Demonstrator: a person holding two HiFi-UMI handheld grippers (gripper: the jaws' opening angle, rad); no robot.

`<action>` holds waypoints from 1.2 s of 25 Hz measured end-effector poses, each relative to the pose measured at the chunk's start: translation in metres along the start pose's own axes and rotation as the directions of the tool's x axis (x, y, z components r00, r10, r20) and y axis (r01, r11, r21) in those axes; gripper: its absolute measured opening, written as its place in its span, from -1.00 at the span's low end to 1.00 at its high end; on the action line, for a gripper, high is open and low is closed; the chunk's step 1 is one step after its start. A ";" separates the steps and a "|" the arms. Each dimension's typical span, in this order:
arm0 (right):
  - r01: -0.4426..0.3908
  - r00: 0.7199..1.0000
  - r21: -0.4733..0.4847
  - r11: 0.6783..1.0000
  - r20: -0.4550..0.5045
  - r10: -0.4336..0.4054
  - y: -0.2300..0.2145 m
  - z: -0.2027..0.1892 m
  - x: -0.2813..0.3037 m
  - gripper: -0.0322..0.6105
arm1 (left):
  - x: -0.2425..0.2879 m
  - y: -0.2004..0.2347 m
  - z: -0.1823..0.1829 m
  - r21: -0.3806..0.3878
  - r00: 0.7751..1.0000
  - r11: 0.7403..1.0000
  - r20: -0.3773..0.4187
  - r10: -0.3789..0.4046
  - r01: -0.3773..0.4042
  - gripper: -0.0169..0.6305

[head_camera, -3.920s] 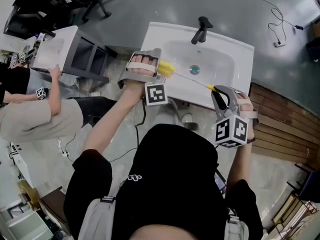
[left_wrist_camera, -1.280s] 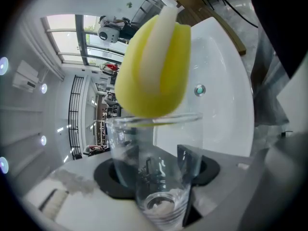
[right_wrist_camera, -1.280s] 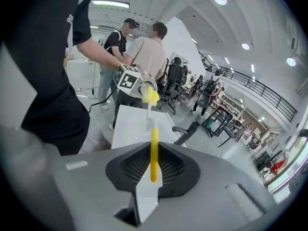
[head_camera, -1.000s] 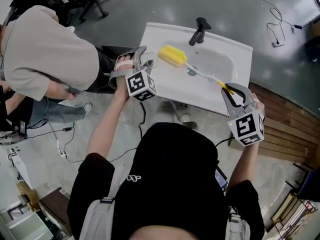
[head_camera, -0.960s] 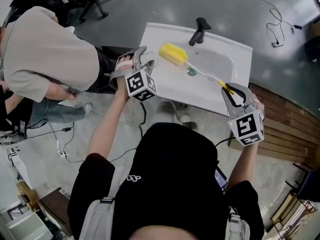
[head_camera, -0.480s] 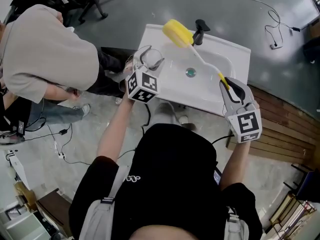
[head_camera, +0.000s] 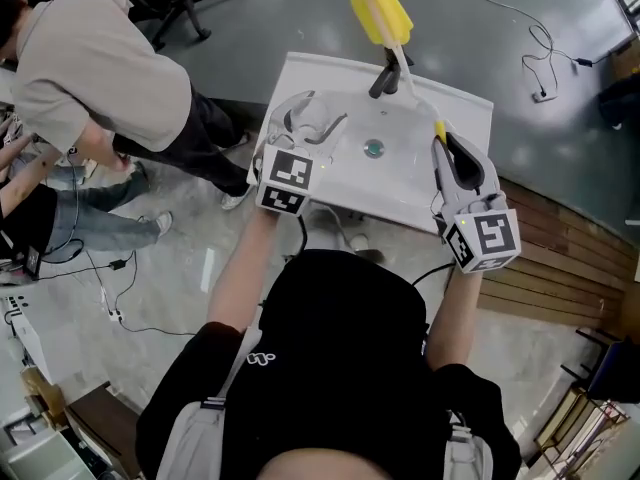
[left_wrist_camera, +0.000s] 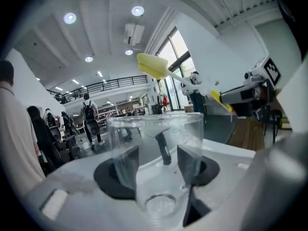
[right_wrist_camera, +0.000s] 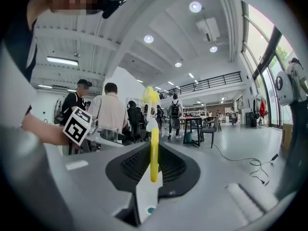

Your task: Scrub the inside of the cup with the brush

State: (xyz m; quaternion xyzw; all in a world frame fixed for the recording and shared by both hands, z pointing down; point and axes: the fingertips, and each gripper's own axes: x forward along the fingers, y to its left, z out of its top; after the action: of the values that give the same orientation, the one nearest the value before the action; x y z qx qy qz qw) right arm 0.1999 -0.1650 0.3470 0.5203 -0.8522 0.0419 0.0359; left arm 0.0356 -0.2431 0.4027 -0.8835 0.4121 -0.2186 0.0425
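In the head view, the brush (head_camera: 404, 60) has swung up and away. A second ago its yellow sponge head (head_camera: 381, 11) lay low over the sink (head_camera: 400, 190) just beside the cup (head_camera: 303, 116); now it stands high past the faucet (head_camera: 385, 76), well apart from the cup. That suggests the scrubbing stroke is broken off or finished, and the brush would have to come back down to the cup's mouth to go on. The left hand-held gripper (head_camera: 310, 128) has kept the cup over the sink's near left corner, lifting it slightly, while the right hand-held gripper (head_camera: 445, 153) has tilted upward with the handle. In the left gripper view, the jaws stand wide and press on the cup's two sides, so the cup is clamped. It is clear glass or plastic with a thick round base. It looks empty, with no suds to be seen, and the faucet shows through its wall. In the right gripper view, the jaws are pinched together on the brush's thin yellow handle, whose white end sits between them, and the sponge head rises straight ahead.
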 end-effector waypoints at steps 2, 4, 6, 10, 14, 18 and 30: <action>0.008 0.999 0.031 0.999 0.032 -0.009 -0.001 0.006 0.004 -0.75 | 0.000 -0.003 0.007 -0.056 1.000 0.998 0.030 -0.005 0.007 -0.09; 0.016 0.998 0.056 0.998 0.055 -0.019 -0.002 0.008 0.007 -0.75 | 0.000 -0.006 0.011 -0.102 0.999 0.995 0.051 -0.006 0.011 -0.09; 0.029 0.997 0.077 0.997 0.068 -0.034 -0.004 0.008 0.009 -0.75 | 0.000 -0.009 0.014 -0.128 0.998 0.992 0.067 -0.003 0.011 -0.09; 0.037 0.994 0.128 0.991 0.093 -0.049 -0.002 0.010 0.009 -0.75 | -0.008 -0.009 0.018 -0.161 0.996 0.987 0.083 0.012 0.001 -0.09; 0.031 0.992 0.155 0.987 0.113 -0.049 0.000 0.010 0.008 -0.75 | -0.013 -0.009 0.014 -0.187 0.995 0.982 0.092 0.024 -0.007 -0.09; 0.031 0.992 0.162 0.986 0.115 -0.050 0.002 0.009 0.009 -0.75 | -0.016 -0.008 0.012 -0.199 0.995 0.980 0.092 0.041 -0.021 -0.09; 0.051 0.991 0.183 0.982 0.111 -0.073 0.004 0.005 0.009 -0.75 | -0.017 -0.009 0.012 -0.212 0.994 0.977 0.107 0.037 -0.013 -0.09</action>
State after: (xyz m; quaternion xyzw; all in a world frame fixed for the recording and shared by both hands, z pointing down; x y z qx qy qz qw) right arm 0.1919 -0.1720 0.3426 0.5494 -0.8289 0.0869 -0.0600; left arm 0.0380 -0.2257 0.3885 -0.8886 0.4409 -0.1240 -0.0259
